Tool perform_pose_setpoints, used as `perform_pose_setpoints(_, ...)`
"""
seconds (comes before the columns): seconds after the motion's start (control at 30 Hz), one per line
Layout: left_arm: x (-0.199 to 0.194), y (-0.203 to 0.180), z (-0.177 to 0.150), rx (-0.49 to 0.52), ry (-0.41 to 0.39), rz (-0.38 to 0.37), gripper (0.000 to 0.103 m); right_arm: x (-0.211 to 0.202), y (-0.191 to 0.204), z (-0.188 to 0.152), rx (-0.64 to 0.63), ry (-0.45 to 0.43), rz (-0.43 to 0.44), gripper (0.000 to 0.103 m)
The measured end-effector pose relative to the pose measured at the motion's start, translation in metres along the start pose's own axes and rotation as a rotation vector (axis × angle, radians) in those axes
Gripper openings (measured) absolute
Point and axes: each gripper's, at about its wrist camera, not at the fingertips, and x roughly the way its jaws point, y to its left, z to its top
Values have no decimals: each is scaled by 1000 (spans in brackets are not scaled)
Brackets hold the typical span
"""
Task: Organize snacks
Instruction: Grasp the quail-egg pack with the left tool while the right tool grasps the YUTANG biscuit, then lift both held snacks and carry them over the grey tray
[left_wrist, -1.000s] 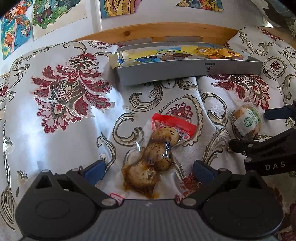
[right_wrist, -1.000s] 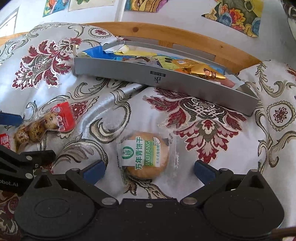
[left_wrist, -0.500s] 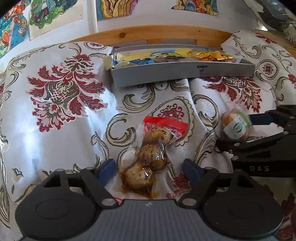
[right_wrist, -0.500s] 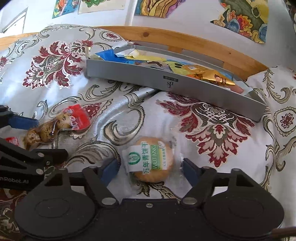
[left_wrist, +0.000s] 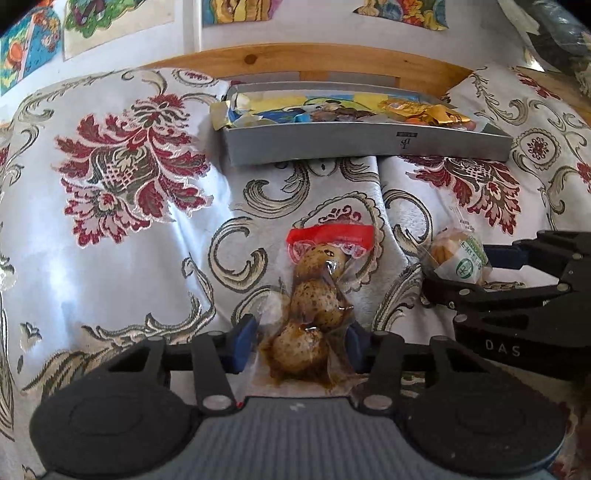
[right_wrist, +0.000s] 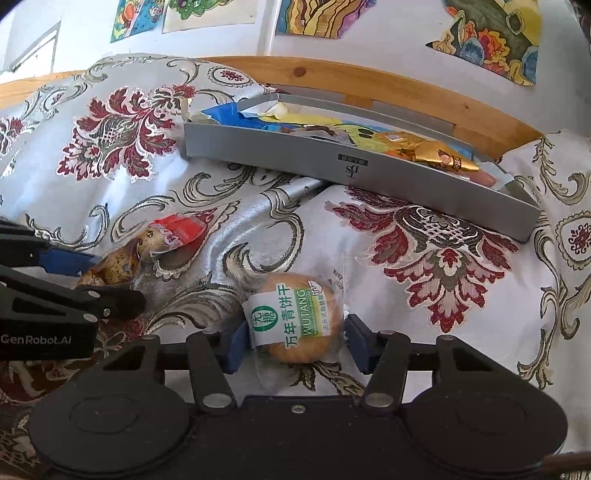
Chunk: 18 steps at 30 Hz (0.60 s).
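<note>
gripping is the step in hand, on both sides together. the left gripper (left_wrist: 299, 341) has its blue pads against the two sides of the quail egg pack (left_wrist: 314, 306), at the near end of the pack, so i judge it closed on the pack. the red end of the pack points away from this gripper, toward the grey tray (left_wrist: 365, 146). the right gripper (right_wrist: 291, 341) stands with its pads close on both sides of the wrapped biscuit (right_wrist: 299, 323); the left pad touches the wrapper, and the right pad looks to be at the edge of the clear film, so i judge that it grips the biscuit too. both snacks lie on the flowered cloth (left_wrist: 122, 229), between the fingers of their own gripper, and the tray is well ahead of both grippers, near the wooden board (right_wrist: 351, 79).

the next move, as i judge it, calls for lifting each snack and carrying it forward over the near wall of the tray. the egg pack is soft and holds brown liquid, so the squeeze should stay gentle. the biscuit may crack if the squeeze is too hard.

counting: two grippers, one egg pack with three eggs visible inside, one biscuit, one tray. the tray already holds several wrappers; i cannot count them exactly.
</note>
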Motion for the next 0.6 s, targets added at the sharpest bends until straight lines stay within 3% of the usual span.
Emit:
perform_pose_setpoints(0.07,-1,0,1,-19,19,-1,52,-1,-1,0,12,-2,3,51)
perform_pose_setpoints(0.27,-11,-7,4,-70,84,7,50,-10,-1,-1,35,5,16,50)
perform_pose_setpoints(0.5,-29,-8,-6,-219,140,-56,46,-35,-7,-2,63,13,26,50)
perform_pose_setpoints(0.6,-36,-12,-9,-231,148,-36,45,-48,-10,-1,63,6,15,50)
